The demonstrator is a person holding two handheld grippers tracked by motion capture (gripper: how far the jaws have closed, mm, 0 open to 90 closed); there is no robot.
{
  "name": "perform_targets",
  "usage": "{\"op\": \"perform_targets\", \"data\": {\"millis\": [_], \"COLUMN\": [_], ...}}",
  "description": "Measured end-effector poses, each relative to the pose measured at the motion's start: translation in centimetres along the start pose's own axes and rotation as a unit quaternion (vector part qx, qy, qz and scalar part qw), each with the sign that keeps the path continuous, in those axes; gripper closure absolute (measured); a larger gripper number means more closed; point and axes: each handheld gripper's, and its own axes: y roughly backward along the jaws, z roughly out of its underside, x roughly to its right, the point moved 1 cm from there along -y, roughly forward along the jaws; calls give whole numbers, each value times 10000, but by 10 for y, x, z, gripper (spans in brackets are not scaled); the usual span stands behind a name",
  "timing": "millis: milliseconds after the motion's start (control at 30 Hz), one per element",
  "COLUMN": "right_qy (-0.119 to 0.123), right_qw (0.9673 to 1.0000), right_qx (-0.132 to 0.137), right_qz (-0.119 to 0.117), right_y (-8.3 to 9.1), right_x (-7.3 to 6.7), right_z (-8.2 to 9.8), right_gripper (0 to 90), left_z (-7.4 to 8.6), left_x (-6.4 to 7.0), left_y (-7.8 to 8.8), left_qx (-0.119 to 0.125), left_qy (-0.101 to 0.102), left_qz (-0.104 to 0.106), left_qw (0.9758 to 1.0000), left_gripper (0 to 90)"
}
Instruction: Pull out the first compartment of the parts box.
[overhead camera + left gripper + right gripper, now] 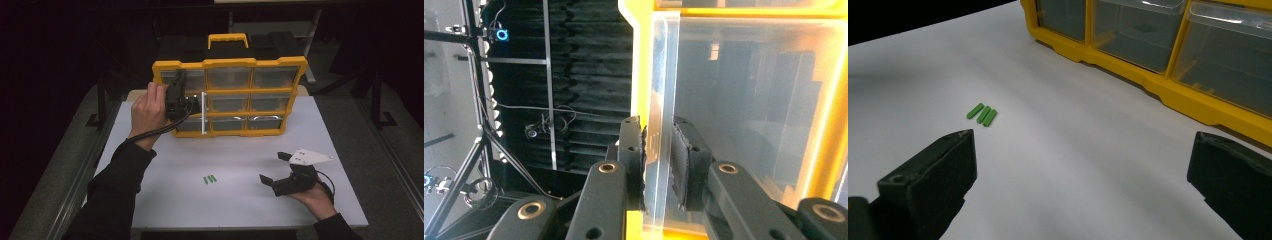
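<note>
My left gripper [658,167] clenched on thin front wall of clear plastic drawer [744,100], left column of upright yellow organizer case [229,64], upper centre of frame. Risks:
- hard tug tips case toward me
- smooth wall slips from pads

My right gripper [276,170] released, lower right, near three small green sticks [210,179].

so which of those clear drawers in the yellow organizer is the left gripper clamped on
The middle-row drawer in the leftmost column of the yellow organizer. The left gripper pinches its clear front lip, and it alone juts out; the others sit flush.
</note>
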Motion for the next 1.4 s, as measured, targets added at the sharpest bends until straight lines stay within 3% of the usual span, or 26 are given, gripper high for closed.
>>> {"op": "perform_targets", "data": {"millis": [1400], "right_qy": [-23], "right_qw": [10000], "right_qx": [0], "right_qz": [-3], "right_y": [0], "right_x": [0], "right_z": [0], "right_gripper": [0], "left_z": [0], "left_x": [0], "left_y": [7], "left_qx": [72], "left_qy": [-76], "left_qz": [0], "left_qw": [9999], "left_gripper": [807]}}
